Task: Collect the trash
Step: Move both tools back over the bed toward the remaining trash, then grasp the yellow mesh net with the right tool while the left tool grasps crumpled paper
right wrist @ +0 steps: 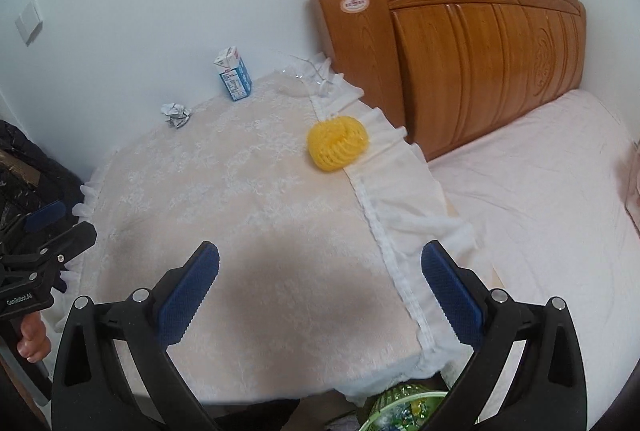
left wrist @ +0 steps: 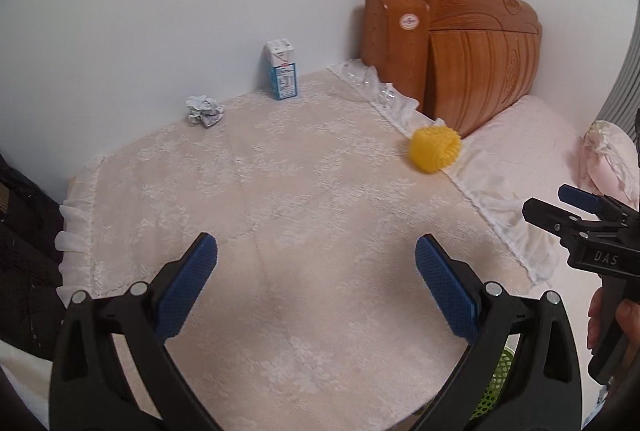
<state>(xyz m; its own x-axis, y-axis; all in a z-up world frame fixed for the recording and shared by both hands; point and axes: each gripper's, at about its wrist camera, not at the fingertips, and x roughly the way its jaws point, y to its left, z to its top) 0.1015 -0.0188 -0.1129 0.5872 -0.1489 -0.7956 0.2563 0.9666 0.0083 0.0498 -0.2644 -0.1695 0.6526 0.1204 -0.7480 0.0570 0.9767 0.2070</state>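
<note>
Three trash items sit on the table (left wrist: 280,191), which is covered by a cream lace cloth with a frilled edge. Yellow foam fruit net (left wrist: 435,148) lies at the right edge of the table, just beside the bed; in the right wrist view it (right wrist: 337,142) rests right on the frill seam. Crumpled paper wad (left wrist: 205,110) lies at the far left, near the wall. Small blue-and-white milk carton (left wrist: 282,73) stands upright at the far edge against the wall, right of the wad and apart from it. Some clear plastic wrap (left wrist: 362,78) lies at the far right corner of the cloth, beside the wooden headboard (left wrist: 472,51). Left tool (left wrist: 316,271) hovers over the near part of the table, jaws spread wide, nothing between them. Right tool (right wrist: 320,279) is likewise released and empty, over the near right of the table. Bed (right wrist: 540,191) with pale pink sheet runs along the right. A green basket (right wrist: 404,409) shows below the near table edge, with wrappers inside.
</note>
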